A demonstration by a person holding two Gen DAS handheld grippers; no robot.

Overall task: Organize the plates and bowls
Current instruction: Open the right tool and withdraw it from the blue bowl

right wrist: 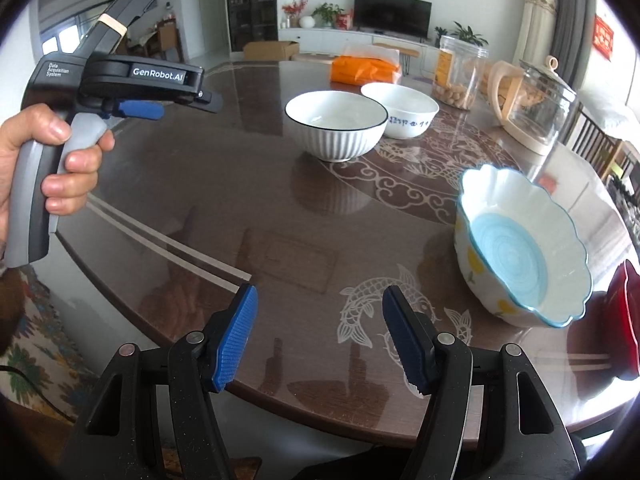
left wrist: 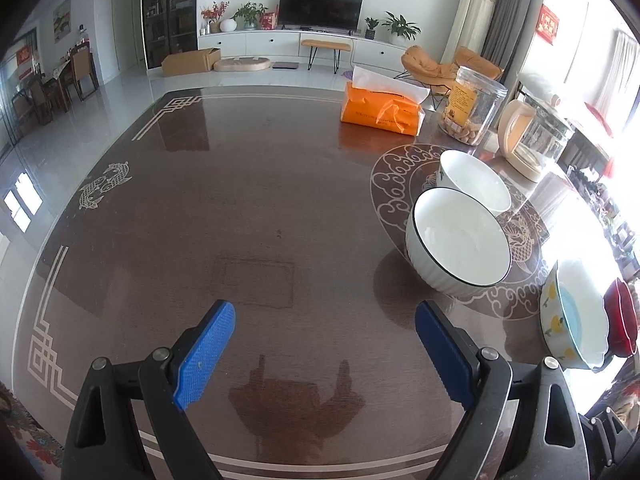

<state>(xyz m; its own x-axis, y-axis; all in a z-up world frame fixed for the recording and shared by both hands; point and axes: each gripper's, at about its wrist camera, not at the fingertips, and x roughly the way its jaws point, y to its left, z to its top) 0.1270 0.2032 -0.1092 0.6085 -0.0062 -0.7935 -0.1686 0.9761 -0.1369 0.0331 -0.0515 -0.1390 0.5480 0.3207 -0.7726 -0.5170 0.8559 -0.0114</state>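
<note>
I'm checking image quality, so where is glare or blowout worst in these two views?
Left wrist: window light blows out the right edge beside the scalloped bowl; the table mirrors the room. Right wrist: mild sheen, red dish smeared at the fisheye edge.

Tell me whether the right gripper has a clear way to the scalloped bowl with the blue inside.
Probably yes. The right gripper is open and empty, and only bare table shows between it and the scalloped bowl. The red dish sits on the bowl's far side.
</note>
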